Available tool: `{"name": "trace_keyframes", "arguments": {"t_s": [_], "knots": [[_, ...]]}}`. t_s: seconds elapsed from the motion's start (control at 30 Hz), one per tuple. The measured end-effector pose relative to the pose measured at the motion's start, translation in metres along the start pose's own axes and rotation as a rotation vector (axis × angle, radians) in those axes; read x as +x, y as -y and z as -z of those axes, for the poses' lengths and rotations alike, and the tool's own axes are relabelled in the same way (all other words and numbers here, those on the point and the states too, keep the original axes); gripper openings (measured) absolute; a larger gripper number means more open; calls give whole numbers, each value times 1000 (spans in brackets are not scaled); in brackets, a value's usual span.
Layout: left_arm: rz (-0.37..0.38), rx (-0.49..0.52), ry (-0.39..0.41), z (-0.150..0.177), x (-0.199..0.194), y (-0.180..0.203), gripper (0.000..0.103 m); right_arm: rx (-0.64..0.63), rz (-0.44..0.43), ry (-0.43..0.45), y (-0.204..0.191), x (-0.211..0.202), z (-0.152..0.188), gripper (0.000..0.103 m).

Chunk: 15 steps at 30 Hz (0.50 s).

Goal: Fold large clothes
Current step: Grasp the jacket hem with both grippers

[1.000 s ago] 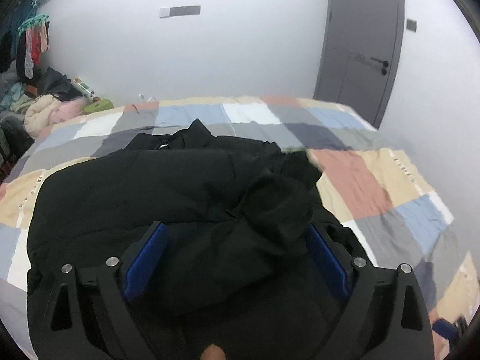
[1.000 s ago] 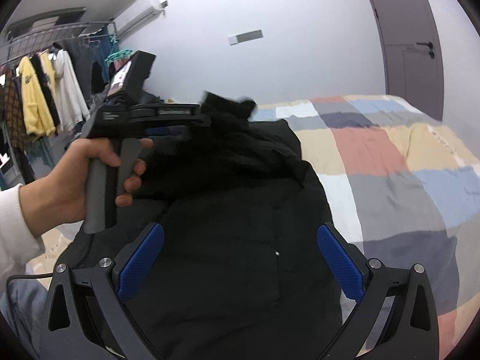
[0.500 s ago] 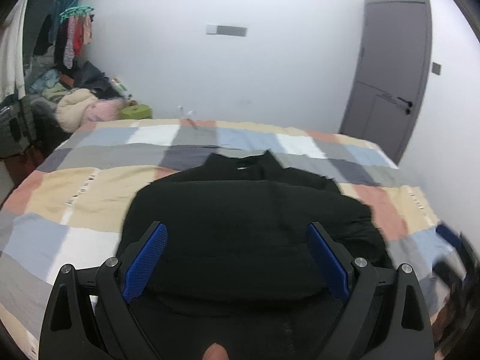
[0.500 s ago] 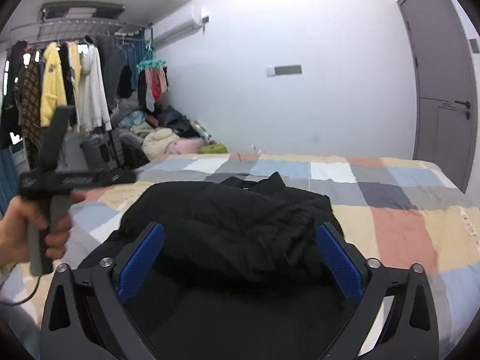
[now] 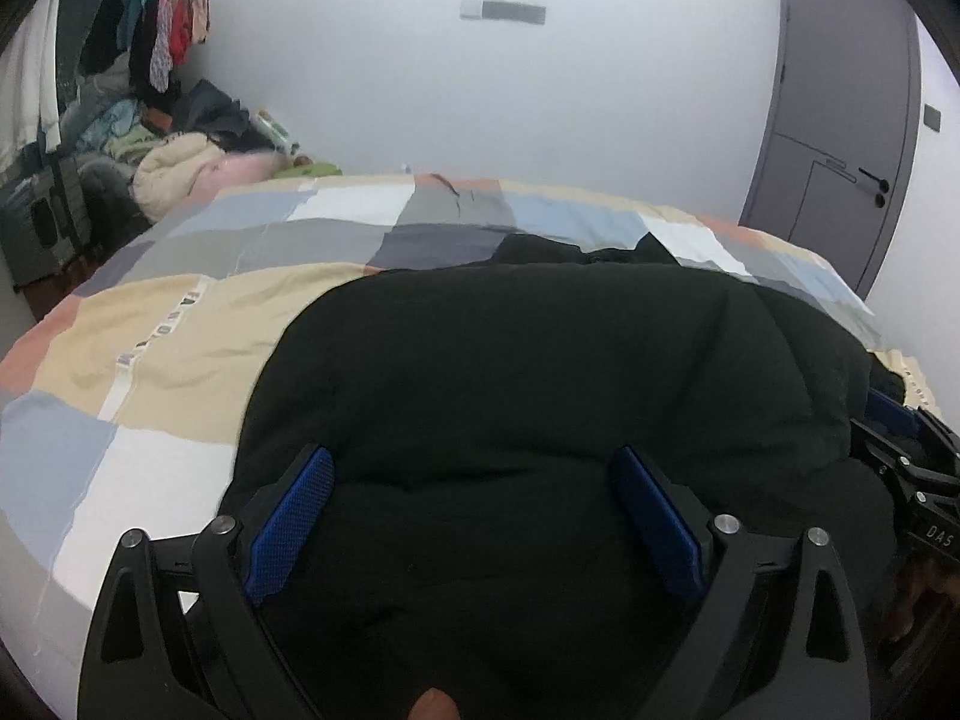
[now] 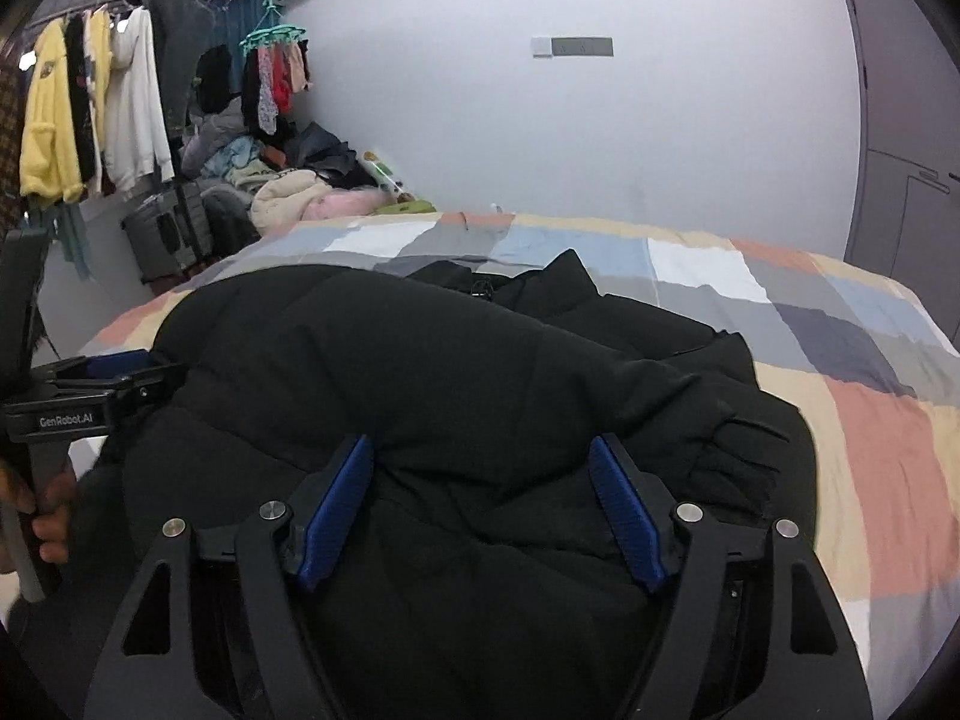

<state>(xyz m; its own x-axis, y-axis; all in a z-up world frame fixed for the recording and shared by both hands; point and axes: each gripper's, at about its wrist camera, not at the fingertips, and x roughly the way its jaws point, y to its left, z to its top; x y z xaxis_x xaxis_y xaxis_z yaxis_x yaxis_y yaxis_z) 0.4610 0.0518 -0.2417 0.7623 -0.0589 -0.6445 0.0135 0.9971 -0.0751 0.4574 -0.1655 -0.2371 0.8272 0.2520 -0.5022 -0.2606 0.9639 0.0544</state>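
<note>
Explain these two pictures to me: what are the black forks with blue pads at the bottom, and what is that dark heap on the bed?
There is no robot arm here. A person holds one hand-held tool in each hand, and each tool carries a wide-angle camera that looks forward along its two fingers. One picture comes from the left gripper, the other from the right gripper. The blue pads are the inner faces of the fingers.

The dark heap is a puffy black jacket lying on a bed with a patchwork cover. Both tools are open, fingers spread over the jacket; neither visibly pinches the fabric. In the right-hand picture the other tool shows at the left edge, gripped by the person's left hand. Behind hang clothes on a rail.
</note>
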Motion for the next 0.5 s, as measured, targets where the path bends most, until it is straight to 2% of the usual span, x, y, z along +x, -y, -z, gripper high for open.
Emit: {"name": "trace_keyframes", "arguments": {"t_s": [0.2,0.5], "knots": [[25,-22,29,10,22,0,103,6,-15,8,6,17,8,75],[29,-4,-28,8,41,6,103,17,-6,38,9,34,21,75]]}}
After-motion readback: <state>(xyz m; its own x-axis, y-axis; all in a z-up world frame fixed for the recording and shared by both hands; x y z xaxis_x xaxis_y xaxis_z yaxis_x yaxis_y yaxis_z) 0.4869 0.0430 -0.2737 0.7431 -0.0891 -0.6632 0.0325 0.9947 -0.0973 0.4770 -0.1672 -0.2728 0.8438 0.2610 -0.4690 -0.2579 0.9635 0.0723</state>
